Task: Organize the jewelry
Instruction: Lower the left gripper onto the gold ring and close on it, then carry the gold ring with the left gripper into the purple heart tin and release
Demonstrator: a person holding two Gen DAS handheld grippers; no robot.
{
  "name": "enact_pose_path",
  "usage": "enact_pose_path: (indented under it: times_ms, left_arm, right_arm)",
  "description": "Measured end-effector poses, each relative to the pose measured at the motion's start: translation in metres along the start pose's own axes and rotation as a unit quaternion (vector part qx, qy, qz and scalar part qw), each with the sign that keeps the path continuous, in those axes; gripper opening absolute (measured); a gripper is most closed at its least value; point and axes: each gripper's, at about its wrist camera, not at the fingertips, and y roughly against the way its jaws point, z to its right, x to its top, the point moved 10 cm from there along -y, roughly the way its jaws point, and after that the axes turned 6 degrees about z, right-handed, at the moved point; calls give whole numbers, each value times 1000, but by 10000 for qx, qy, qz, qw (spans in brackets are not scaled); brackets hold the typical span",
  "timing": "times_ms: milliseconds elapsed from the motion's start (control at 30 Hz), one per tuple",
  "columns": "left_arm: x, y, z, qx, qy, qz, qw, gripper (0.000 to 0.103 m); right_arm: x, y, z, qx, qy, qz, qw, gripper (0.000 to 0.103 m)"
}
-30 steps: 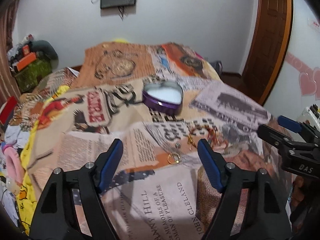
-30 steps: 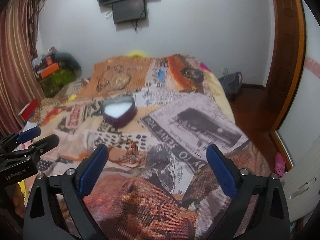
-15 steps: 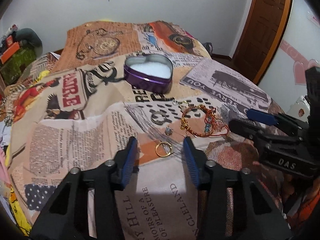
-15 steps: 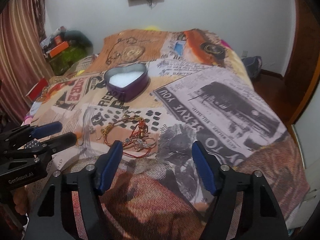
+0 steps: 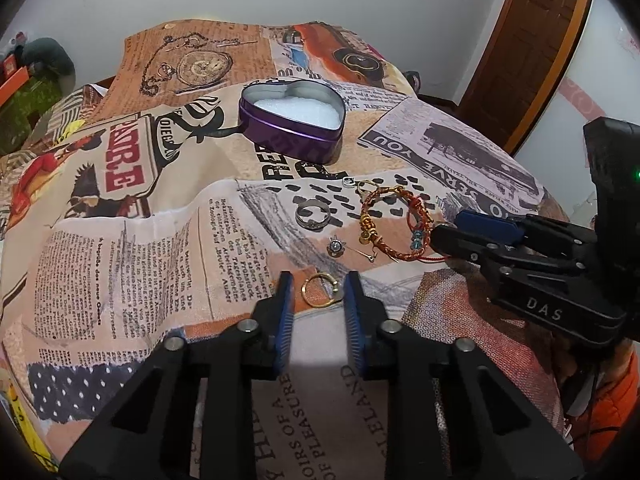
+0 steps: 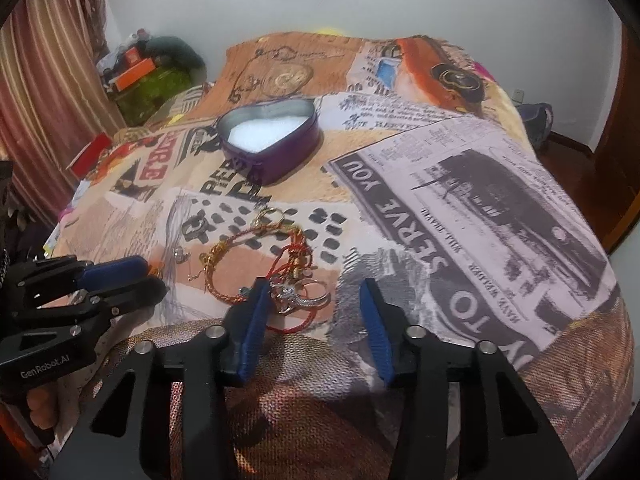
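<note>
Jewelry lies loose on a newsprint-patterned bedspread (image 5: 140, 248). A gold ring (image 5: 320, 290) sits between the blue pads of my left gripper (image 5: 319, 292); its jaws are closing and a small gap shows beside the ring. My right gripper (image 6: 314, 296) is closing too, around a silver ring cluster (image 6: 300, 296) on a red cord, without pressing on it. A braided gold-and-red bracelet (image 5: 384, 224), a plain silver ring (image 5: 313, 216) and a stud earring (image 5: 335, 247) lie just beyond. Further back stands an open purple heart-shaped tin (image 5: 292, 128) with white padding.
The right gripper (image 5: 480, 236) reaches in from the right in the left wrist view. A wooden door (image 5: 532, 40) stands at the far right. Boxes and clutter (image 6: 148, 68) pile up beside a striped curtain (image 6: 40, 80) at the far left.
Both grippers have come down and forward onto the jewelry, and both pairs of jaws have narrowed a lot. The gold ring now lies between the left pads, the silver rings between the right ones.
</note>
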Motion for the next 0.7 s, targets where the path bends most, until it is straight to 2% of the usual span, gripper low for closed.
enact_pose_path:
  times_ms: [67,133,433,700]
  left_arm:
    - [0,0,0,5,-15,15,10000,21]
    - [0,1,0,15,-29,31,10000,21]
    - [5,8,0,37,-16,149,9999,20]
    - [27,30,-1,53,31,454,9989,20]
  right_arm:
    - [-1,-1,0,-24,26,-7,10000,33]
    - [0,-1,2,-14,13,-9,10000,28]
    - [2,3,3,-66,18,43,10000,27]
    - [16,27,1,-115,-69,267,9996,27]
